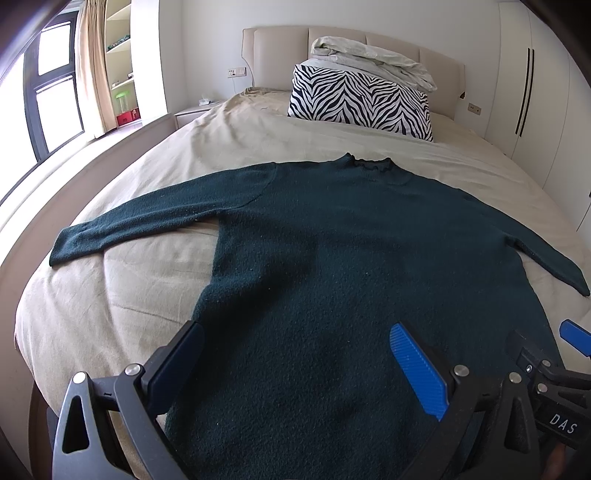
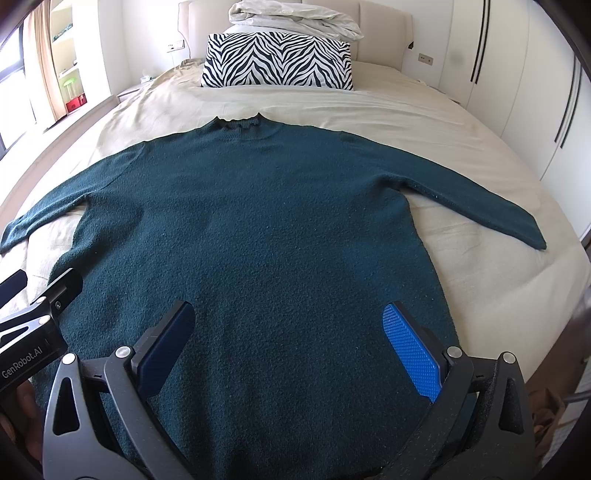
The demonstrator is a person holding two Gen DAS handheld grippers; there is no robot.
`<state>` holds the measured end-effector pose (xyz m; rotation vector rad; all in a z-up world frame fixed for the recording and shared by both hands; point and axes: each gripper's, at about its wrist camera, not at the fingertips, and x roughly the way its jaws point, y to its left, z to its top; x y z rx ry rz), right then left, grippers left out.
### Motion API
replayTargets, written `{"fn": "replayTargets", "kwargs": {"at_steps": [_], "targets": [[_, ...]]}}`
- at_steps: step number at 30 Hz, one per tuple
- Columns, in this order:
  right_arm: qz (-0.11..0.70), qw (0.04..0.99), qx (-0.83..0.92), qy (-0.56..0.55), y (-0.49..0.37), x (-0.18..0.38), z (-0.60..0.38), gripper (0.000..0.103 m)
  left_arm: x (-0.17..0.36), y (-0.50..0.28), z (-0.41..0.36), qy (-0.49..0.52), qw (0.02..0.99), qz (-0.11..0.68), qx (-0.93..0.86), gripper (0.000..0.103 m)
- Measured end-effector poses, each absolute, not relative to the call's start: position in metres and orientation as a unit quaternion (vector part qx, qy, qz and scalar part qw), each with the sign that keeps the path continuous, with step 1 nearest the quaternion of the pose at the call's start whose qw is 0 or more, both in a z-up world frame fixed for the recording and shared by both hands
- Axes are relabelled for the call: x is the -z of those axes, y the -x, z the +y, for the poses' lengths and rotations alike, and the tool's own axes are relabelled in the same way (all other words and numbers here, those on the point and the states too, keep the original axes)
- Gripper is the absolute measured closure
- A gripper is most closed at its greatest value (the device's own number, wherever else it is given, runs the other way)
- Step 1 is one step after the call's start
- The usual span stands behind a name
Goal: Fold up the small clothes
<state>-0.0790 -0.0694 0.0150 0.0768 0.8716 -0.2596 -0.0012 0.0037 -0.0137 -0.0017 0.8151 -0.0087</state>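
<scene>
A dark green knit sweater [image 2: 251, 229] lies flat and face up on the beige bedsheet [image 2: 424, 122], its ruffled collar [image 2: 238, 122] pointing toward the zebra-print pillow [image 2: 277, 61] and its hem nearest the cameras. Both sleeves are spread out to the sides: the left sleeve [image 1: 147, 218] runs away from the pillow toward the window side of the bed, the right sleeve [image 2: 480, 199] toward the wardrobe side. A folded pale duvet [image 2: 295, 18] sits just behind the pillow.

The left gripper [image 1: 295, 365] hovers over the lower left part of the body with its jaws spread wide and nothing between them. The right gripper [image 2: 291, 339] hangs over the lower middle of the body, jaws equally wide and empty. Whether either fingertip actually touches the knit is hard to tell from these angles; they appear to be just above it.

The fabric looks thick, soft and fuzzy, probably light to moderate in weight, limp rather than stiff, and grippy enough that the ribbed blue pads [image 2: 410, 347] should hold it. It will likely drape and stretch when lifted, so a pinch through one layer could drag the body out of square. Sensible holds would be a sleeve cuff, or a shoulder and the hem corner on the same side
</scene>
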Motion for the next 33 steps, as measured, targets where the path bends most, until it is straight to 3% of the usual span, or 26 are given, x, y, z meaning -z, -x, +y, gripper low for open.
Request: {"fn": "replayTargets", "kwargs": {"at_steps": [33], "targets": [[0.432, 0.892, 0.123, -0.047, 0.077, -0.005, -0.069, 0.000, 0.020, 0.001, -0.001, -0.010, 0.912, 0.409, 0.003, 0.000]]}}
